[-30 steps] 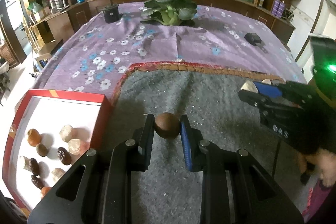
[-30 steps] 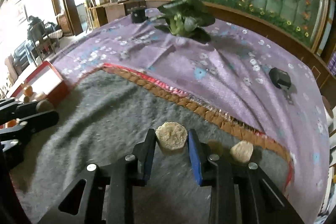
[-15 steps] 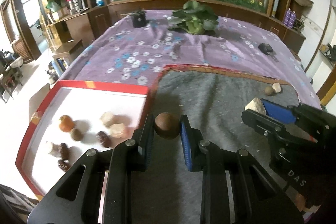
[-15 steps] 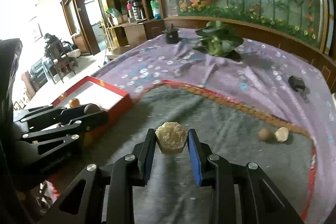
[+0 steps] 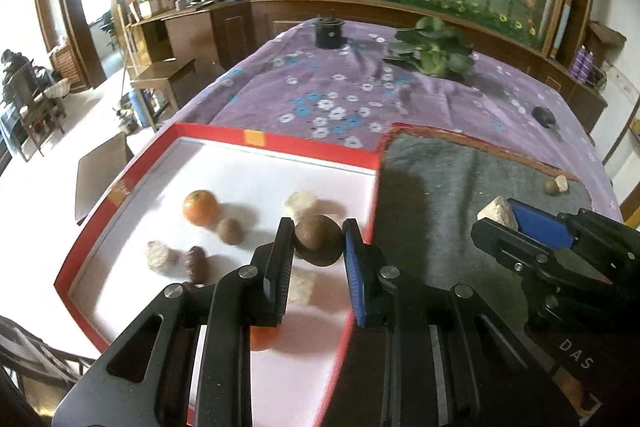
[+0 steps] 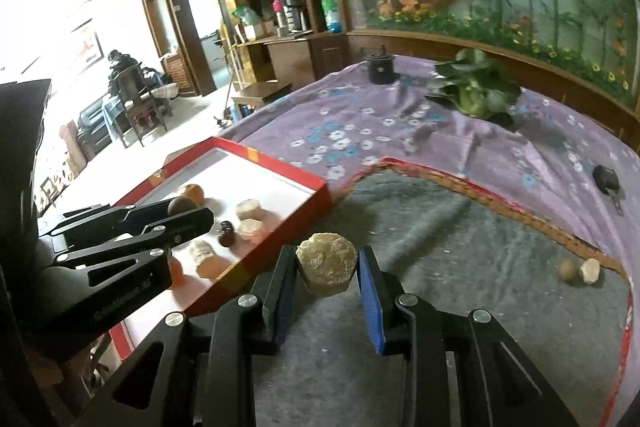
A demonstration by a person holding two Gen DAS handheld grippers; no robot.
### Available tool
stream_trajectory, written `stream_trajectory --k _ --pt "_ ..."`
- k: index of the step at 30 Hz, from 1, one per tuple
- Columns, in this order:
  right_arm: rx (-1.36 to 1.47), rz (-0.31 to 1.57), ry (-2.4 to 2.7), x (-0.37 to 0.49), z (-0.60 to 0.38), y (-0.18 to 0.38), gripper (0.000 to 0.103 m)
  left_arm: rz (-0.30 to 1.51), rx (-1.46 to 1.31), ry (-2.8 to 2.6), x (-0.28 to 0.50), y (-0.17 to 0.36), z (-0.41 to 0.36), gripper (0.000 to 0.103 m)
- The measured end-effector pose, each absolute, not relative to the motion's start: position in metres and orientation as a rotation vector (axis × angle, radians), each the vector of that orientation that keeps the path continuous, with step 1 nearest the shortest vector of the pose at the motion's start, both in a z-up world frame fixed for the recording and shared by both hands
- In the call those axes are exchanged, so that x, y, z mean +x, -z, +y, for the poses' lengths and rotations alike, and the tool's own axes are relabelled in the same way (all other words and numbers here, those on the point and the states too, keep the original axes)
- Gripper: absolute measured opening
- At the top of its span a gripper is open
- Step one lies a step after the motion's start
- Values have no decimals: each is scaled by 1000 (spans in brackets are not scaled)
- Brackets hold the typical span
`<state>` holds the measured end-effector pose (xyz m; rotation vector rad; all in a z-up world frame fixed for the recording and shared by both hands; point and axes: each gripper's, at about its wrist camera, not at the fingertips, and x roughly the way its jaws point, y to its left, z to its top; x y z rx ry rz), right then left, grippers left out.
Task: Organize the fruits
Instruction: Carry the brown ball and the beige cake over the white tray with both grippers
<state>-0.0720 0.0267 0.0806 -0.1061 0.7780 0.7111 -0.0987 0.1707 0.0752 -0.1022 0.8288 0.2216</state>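
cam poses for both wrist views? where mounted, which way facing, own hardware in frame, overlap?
Left wrist: on the left gripper, angled down over the red tray; its fingers grip a brown round fruit; right gripper at right.
Right wrist: on the right gripper, angled down over the grey mat; grips a pale chunk; left gripper at left.
Shared: tray, mat, purple cloth, leafy vegetable.

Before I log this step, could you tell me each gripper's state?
Left gripper: closed on the round brown fruit.
Right gripper: closed on the pale yellow piece.
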Motion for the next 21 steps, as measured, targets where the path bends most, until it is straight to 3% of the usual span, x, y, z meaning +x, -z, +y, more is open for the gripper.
stream_trajectory --k 21 --pt "-236 840 -848 -53 134 -60 30 893 -225 -283 -131 -54 250 24"
